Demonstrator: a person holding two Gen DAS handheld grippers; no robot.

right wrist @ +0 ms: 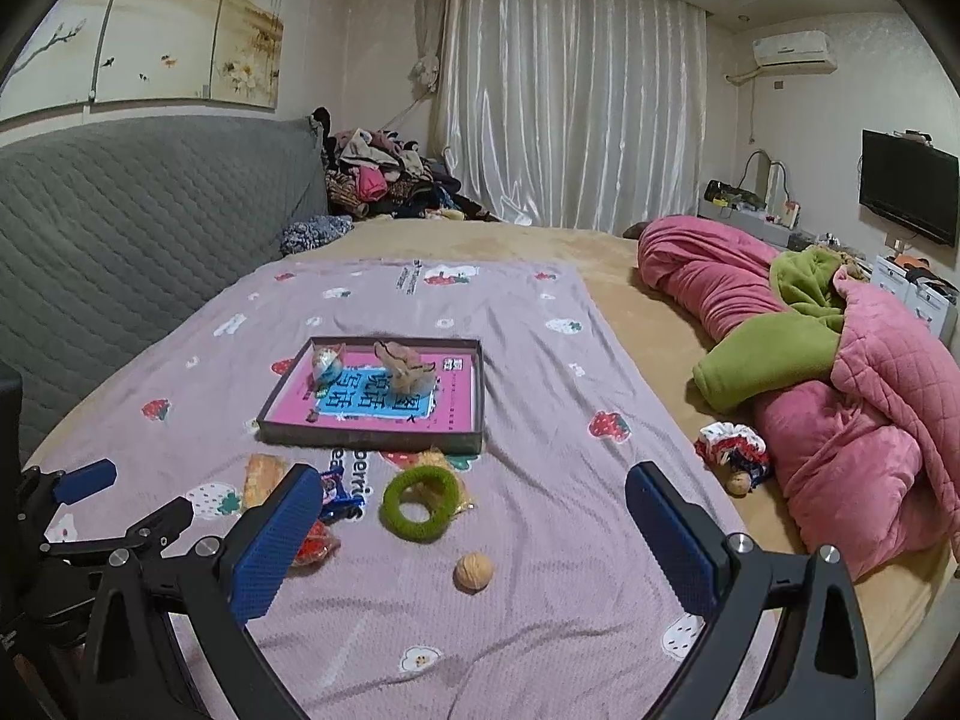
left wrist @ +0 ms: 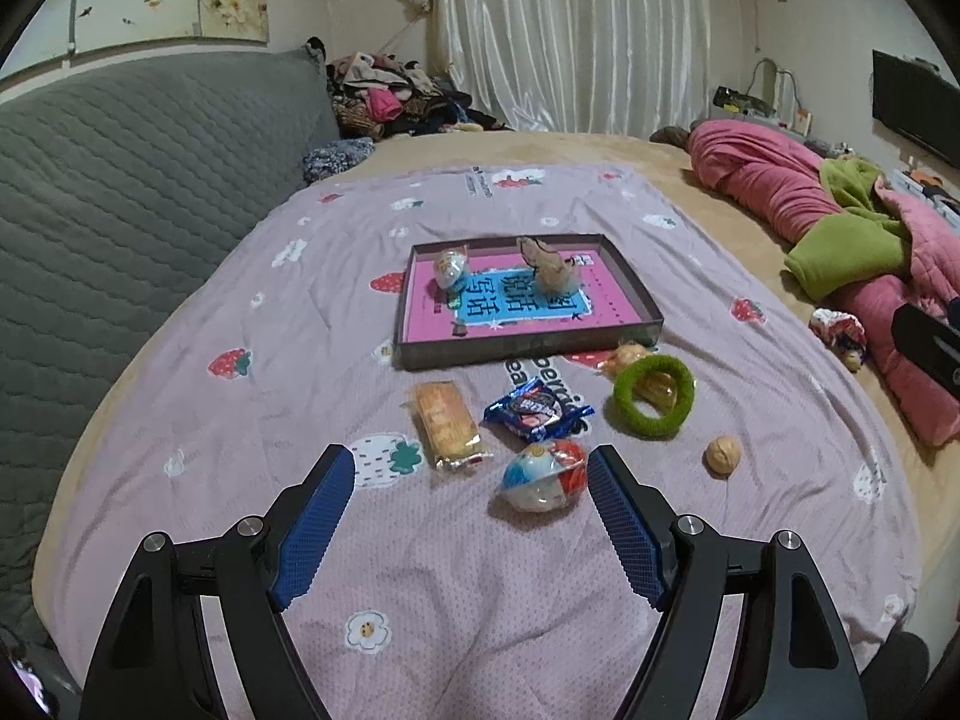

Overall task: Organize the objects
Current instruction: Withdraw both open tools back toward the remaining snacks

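Left wrist view, cracker packet (left wrist: 447,425) lengthwise toward tray (left wrist: 528,348), both grippers released.

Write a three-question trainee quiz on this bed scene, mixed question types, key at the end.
1. True or false: the tray already holds two items.
2. Multiple choice: what lies nearest the left gripper? A) the walnut B) the red, white and blue wrapped snack C) the green ring
3. Fill in: both the left gripper and the right gripper have their jaws ____.

Key: 1 true; 2 B; 3 open.
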